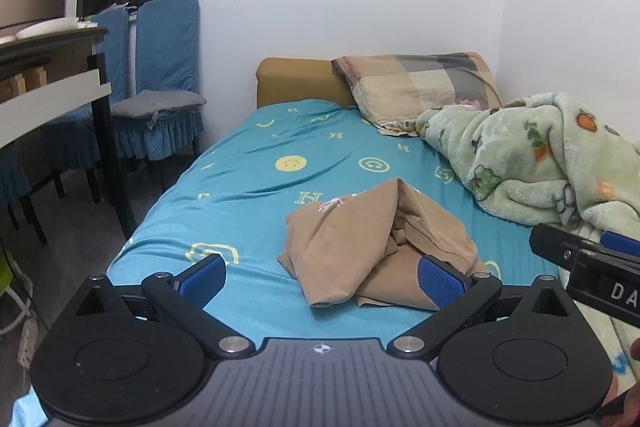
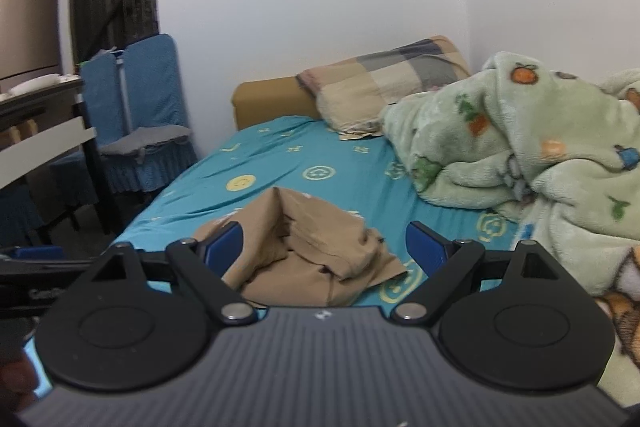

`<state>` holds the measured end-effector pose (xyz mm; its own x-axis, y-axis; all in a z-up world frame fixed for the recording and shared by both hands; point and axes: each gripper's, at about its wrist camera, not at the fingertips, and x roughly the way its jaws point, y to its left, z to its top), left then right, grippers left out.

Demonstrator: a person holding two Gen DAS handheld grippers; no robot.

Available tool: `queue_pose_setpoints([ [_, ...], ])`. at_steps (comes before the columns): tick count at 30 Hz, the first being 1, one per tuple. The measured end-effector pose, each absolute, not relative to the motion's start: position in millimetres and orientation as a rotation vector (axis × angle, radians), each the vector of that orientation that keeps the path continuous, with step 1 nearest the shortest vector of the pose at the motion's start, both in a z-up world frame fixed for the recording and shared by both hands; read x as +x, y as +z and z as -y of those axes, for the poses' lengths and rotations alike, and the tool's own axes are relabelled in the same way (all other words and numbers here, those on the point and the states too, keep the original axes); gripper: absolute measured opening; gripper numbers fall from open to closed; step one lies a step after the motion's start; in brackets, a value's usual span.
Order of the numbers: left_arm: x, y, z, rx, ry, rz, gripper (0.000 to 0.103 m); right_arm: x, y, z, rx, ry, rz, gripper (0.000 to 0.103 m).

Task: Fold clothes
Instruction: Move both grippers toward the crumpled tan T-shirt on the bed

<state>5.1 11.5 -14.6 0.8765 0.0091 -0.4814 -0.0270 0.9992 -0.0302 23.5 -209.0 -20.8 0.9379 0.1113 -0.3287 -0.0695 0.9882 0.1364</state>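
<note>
A tan garment point(image 1: 372, 243) lies crumpled in a heap on the teal bed sheet point(image 1: 248, 187), one part peaked up in the middle. It also shows in the right wrist view point(image 2: 308, 251). My left gripper point(image 1: 322, 281) is open and empty, held above the near edge of the heap. My right gripper point(image 2: 324, 247) is open and empty, just short of the heap's near side. Its body shows at the right edge of the left wrist view point(image 1: 592, 267).
A green fleece blanket point(image 2: 540, 155) is piled along the bed's right side. A patchwork pillow point(image 1: 420, 87) leans on the tan headboard point(image 1: 296, 79). Blue-covered chairs point(image 1: 164, 79) and a dark table point(image 1: 48, 67) stand left of the bed.
</note>
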Motion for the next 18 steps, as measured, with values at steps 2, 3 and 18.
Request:
queue_pose_setpoints([
  [2, 6, -15, -11, -0.037, 0.025, -0.498, 0.103, 22, -20, 208, 0.121, 0.105, -0.320, 0.090],
  [3, 6, -16, -11, -0.034, 0.030, -0.493, 0.103, 20, -19, 208, 0.121, 0.116, -0.292, 0.090],
  [18, 2, -21, 2, -0.002, 0.007, -0.413, 0.103, 23, -14, 242, 0.288, 0.036, -0.276, 0.090],
])
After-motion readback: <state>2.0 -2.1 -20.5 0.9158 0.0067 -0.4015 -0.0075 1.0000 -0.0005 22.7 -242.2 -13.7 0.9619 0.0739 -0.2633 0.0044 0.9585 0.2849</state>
